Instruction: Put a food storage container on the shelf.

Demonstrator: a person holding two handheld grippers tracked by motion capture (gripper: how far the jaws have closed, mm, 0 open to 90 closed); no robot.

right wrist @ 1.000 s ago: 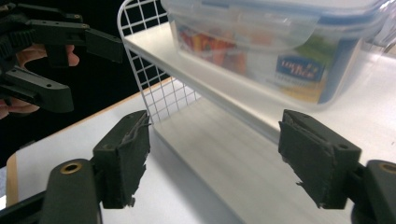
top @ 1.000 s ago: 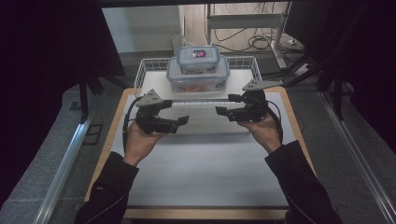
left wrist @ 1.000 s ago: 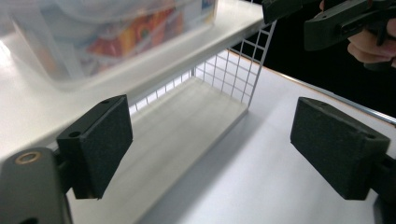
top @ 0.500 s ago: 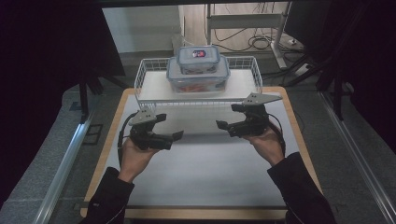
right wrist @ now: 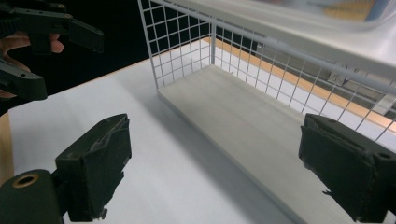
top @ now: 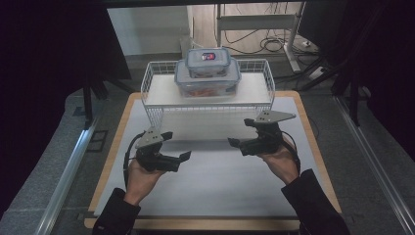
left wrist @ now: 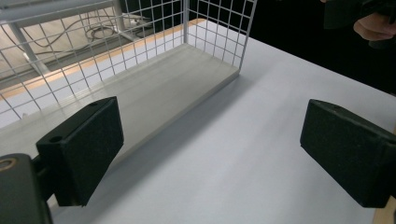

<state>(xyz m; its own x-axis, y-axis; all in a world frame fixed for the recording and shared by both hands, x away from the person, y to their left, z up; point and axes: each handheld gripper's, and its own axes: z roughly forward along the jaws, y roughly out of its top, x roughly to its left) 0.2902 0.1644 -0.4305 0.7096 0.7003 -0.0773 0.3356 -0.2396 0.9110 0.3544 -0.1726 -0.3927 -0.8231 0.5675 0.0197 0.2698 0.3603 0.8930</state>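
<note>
Left gripper (top: 185, 157) jaws spread wide, nothing between them, hovering over the white table mat (top: 220, 181) on the left side. Right gripper (top: 235, 143) also gaping wide and empty, over the mat on the right, well apart from the left one. Both point inward and toward the white wire rack (top: 208, 105) at the far end of the mat. Neither touches the rack. On the rack's upper shelf sits a large clear container (top: 208, 83) with a smaller lidded container (top: 208, 61) stacked on it. Lower shelf (left wrist: 154, 93) bare, near the jaws.
</note>
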